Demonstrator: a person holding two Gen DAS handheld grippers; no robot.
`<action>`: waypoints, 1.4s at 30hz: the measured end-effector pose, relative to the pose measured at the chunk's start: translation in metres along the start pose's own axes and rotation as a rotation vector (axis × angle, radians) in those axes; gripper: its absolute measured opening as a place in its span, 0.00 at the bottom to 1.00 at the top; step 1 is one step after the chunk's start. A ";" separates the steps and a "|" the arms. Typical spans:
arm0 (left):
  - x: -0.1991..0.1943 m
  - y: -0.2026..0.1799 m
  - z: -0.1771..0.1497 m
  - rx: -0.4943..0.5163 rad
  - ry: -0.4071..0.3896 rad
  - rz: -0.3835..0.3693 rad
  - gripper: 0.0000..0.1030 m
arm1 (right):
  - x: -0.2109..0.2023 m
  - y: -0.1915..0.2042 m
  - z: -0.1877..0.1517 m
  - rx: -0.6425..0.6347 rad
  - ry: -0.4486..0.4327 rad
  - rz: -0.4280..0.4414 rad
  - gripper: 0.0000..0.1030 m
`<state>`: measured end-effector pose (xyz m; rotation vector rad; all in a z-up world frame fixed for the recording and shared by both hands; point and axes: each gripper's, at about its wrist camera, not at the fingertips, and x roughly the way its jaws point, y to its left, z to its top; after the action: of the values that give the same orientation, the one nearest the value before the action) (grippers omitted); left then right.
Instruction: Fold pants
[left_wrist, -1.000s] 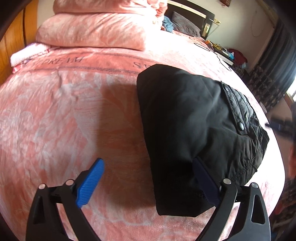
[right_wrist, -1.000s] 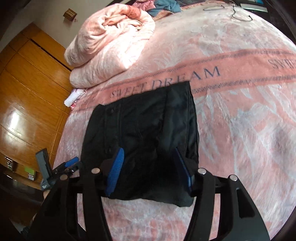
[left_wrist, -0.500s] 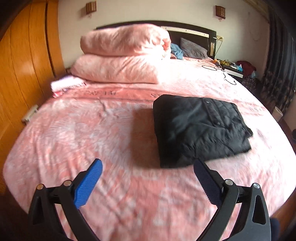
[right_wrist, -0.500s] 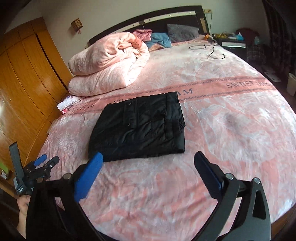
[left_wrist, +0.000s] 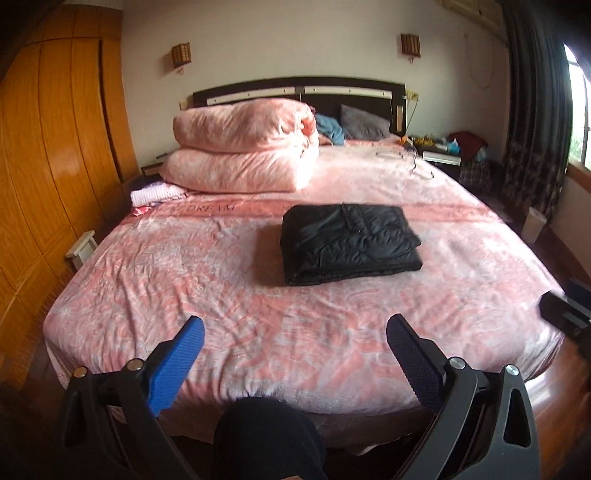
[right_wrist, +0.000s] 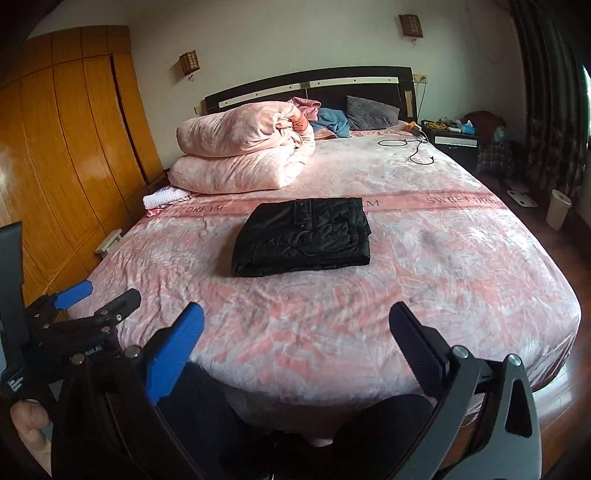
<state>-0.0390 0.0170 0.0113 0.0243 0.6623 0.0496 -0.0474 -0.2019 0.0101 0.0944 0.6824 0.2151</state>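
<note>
Few containers in sight: a pale cylindrical waste bin (right_wrist: 558, 208) on the floor by the dark patterned curtain (right_wrist: 546, 110), contents impossible to tell; a dark bedside table (right_wrist: 456, 142) at the far right of the bed, heaped with small items too blurred to name.

On the pink patterned bedspread (left_wrist: 229, 280), a black quilted pair of pants (left_wrist: 349, 243), folded into a compact, several-layer rectangle, flat near the middle of the bed, just in front of the lettered pink band across the cover. Beyond it, toward the dark wooden headboard (left_wrist: 295, 86), a folded pink duvet stack (left_wrist: 243, 147), a grey pillow (left_wrist: 364, 123), a blue garment (left_wrist: 328, 129) and a black cable (right_wrist: 417, 149). Beside the stack, near the orange wooden wardrobe (left_wrist: 48, 155), a small folded white-and-pink cloth (left_wrist: 157, 194).

Left gripper (left_wrist: 295, 354), with blue-padded black fingers, spread wide and empty, held above the foot of the bed; the folded pants well apart from it, farther up the bed and slightly right of the gap between the jaws. Right gripper (right_wrist: 297, 338) likewise parted to full width, nothing between the pads; the pants well ahead, roughly centred on the gap, untouched. Seen also from the right wrist view: the left gripper at lower left, a hand (right_wrist: 31, 424) beneath it. Dark-clad knees (right_wrist: 384, 424) at the bottom edge, against the end of the mattress.
</note>
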 end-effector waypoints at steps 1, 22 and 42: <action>-0.009 0.001 -0.001 -0.011 -0.014 -0.013 0.96 | -0.004 0.004 -0.002 -0.009 -0.001 -0.002 0.97; -0.056 0.022 -0.004 -0.076 -0.057 -0.015 0.96 | -0.025 0.015 0.010 -0.088 -0.060 -0.082 0.97; -0.053 0.017 0.007 -0.056 -0.045 -0.047 0.96 | -0.018 0.013 0.013 -0.094 -0.054 -0.070 0.97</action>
<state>-0.0771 0.0311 0.0497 -0.0437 0.6156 0.0222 -0.0553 -0.1932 0.0335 -0.0134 0.6195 0.1767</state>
